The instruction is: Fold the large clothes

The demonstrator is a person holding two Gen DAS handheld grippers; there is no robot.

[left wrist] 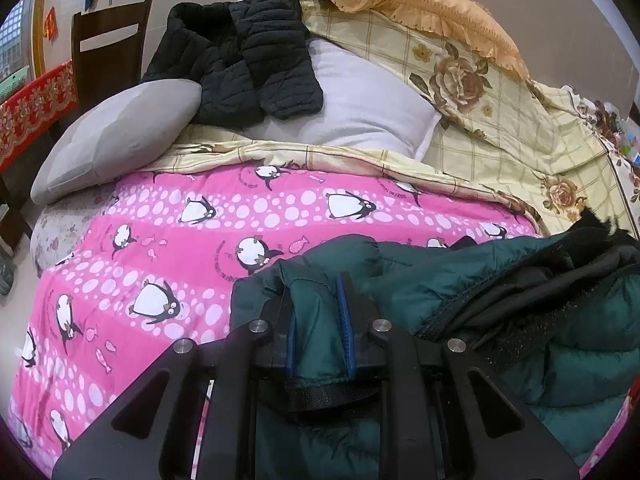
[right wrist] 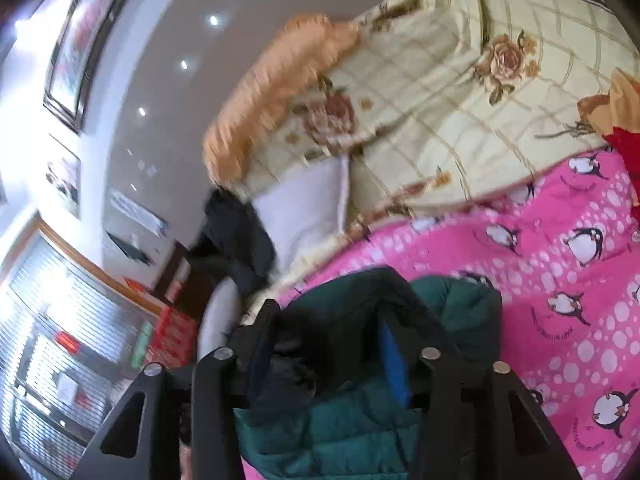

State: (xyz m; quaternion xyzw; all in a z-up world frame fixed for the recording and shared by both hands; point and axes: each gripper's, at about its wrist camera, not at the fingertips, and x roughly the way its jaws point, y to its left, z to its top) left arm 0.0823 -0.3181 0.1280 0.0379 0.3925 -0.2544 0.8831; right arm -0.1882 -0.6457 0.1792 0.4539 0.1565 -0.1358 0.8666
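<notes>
At far left a grey pillow (left wrist: 116,136) overhangs the bed's edge, with bare pink quilt (left wrist: 160,248) near it. The left gripper (left wrist: 320,320) clenches a fold of the green jacket (left wrist: 520,320), heaped on the quilt's near right. The right gripper (right wrist: 326,344) grasps the jacket (right wrist: 340,432) too, open quilt (right wrist: 580,320) to its right.

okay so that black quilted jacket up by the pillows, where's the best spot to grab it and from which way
Probably the lower hem of the black quilted jacket, where two loose panels hang over the white pillow toward the pink penguin blanket. Come from the blanket side, low. Both claws are currently shut on the green puffer jacket.
</notes>
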